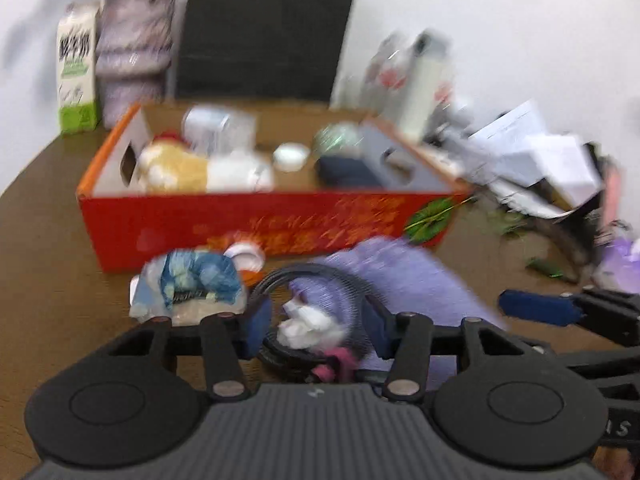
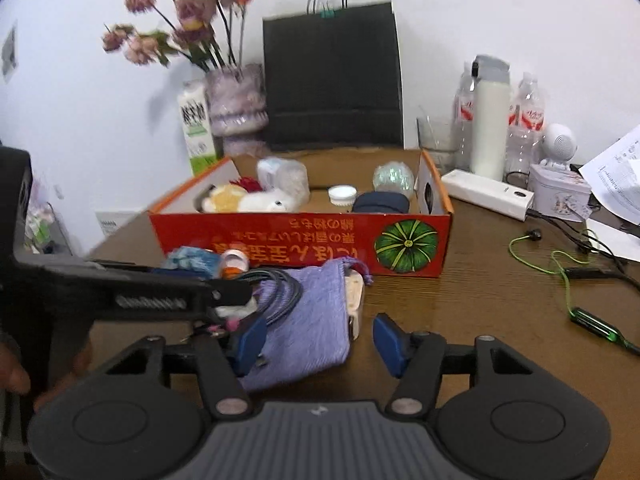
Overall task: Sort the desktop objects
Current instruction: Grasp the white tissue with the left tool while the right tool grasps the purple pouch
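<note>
brown table [image 2: 480, 300] carries a red box [image 2: 300, 240]; left gripper [image 1: 316, 328], blurred, straddles a black cable coil [image 1: 308, 276] without clamping; right gripper [image 2: 320, 338] gapes beside a purple pouch [image 2: 312, 320].

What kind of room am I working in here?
Probably a home or office desk against a wall: a wooden table cluttered with loose papers, charging cables, water bottles and a vase of flowers.
</note>
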Action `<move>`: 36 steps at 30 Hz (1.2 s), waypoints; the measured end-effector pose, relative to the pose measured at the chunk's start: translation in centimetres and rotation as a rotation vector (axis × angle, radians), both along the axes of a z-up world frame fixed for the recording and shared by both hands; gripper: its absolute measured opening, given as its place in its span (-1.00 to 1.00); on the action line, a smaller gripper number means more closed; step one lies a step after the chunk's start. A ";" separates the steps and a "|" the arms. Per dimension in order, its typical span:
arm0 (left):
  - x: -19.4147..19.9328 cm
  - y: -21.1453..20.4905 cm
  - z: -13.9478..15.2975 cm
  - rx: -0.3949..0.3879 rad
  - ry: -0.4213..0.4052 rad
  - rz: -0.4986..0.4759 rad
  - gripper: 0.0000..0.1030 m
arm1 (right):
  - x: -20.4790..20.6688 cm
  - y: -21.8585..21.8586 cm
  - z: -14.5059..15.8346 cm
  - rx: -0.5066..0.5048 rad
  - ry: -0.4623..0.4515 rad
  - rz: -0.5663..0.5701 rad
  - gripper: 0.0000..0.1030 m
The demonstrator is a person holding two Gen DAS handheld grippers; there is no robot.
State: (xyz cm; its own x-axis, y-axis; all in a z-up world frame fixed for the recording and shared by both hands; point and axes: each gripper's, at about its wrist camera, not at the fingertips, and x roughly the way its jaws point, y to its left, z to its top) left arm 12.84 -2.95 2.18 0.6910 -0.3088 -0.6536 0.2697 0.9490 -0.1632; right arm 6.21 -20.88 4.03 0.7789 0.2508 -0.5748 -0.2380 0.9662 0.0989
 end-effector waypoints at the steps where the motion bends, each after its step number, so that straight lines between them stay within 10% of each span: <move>1: 0.2 -0.1 -0.3 0.015 0.021 0.029 -0.27 | 0.7 0.2 -0.4 -0.009 0.007 -0.005 -0.01; 4: -0.6 -0.1 -0.4 -0.017 -0.014 -0.021 -0.82 | 1.3 0.4 -1.5 0.002 0.014 -0.012 -0.94; 16: -7.4 3.9 7.5 -0.151 -0.198 0.047 -0.93 | -5.4 -1.0 5.9 0.005 -0.212 -0.035 -0.94; 26: -16.1 2.5 3.0 -0.090 -0.014 -0.043 -0.92 | -10.5 -7.1 1.7 0.056 0.040 -0.173 -0.93; 30: -17.9 1.4 0.6 -0.008 0.014 -0.061 -0.83 | -12.6 -8.9 -1.3 0.037 0.143 -0.216 -0.51; 33: -18.5 1.2 0.2 0.047 0.000 -0.049 -0.19 | -14.3 -8.7 -1.3 0.009 0.108 -0.201 0.52; 36: -19.4 1.0 0.7 0.030 -0.044 -0.079 0.29 | -14.5 -7.9 -0.3 0.040 0.056 -0.141 0.63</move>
